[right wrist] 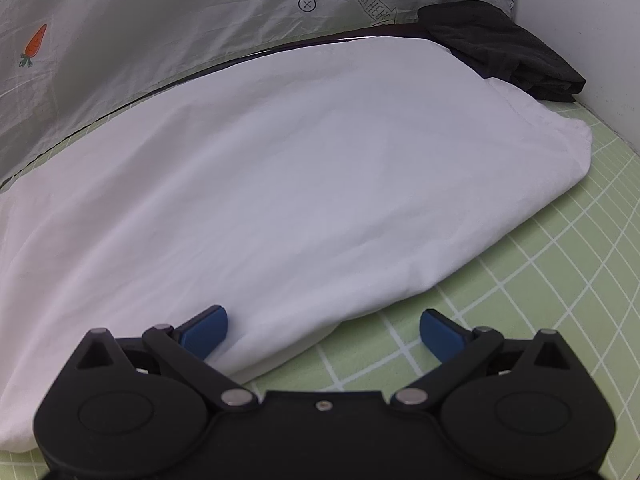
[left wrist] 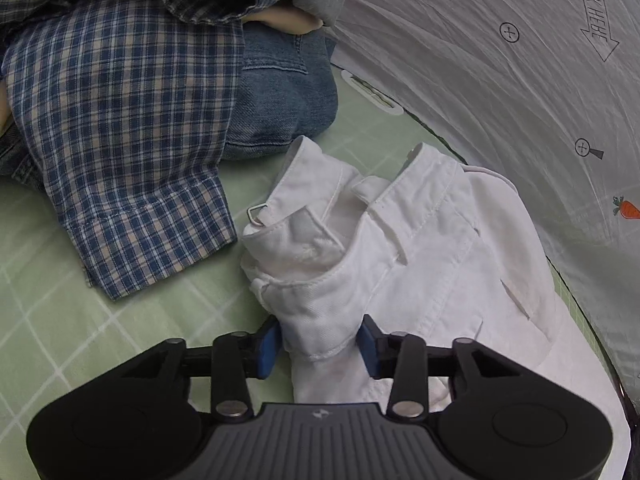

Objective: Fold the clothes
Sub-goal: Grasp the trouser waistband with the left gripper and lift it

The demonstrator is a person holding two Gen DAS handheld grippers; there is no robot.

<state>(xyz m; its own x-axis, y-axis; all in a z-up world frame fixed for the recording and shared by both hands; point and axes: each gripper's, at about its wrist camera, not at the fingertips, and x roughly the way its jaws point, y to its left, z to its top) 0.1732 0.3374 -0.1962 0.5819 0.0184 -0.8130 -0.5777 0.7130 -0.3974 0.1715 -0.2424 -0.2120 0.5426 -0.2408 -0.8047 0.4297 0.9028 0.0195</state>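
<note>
A pale green mat (left wrist: 132,328) printed with a white grid covers the work surface in both views. Behind the mat hangs a light grey sheet (left wrist: 500,92) with small printed marks: an orange carrot (right wrist: 35,45), crossed circles and an arrow with lettering too warped to read surely. A plain white wall (right wrist: 592,28) stands at the mat's far right corner.

The white trousers (left wrist: 400,248) lie on the mat against the sheet, waistband end toward the left gripper (left wrist: 320,346). Its 2 blue pads press a fold of white cloth near the waistband from both sides, so it grips the trousers. In the right wrist view the trousers spread as a broad smooth white mass over most of the mat. The right gripper (right wrist: 323,334) is spread wide, holding nothing; 1 pad rests at the cloth's near edge, the other over bare mat.

Left of the trousers lie a blue plaid shirt (left wrist: 120,120) and blue jeans (left wrist: 280,100), both cut off by the frame. A bit of a hand (left wrist: 284,19) shows between them, mostly hidden. A black garment (right wrist: 508,52) sits beyond the trousers' far end, in the corner by the wall.
</note>
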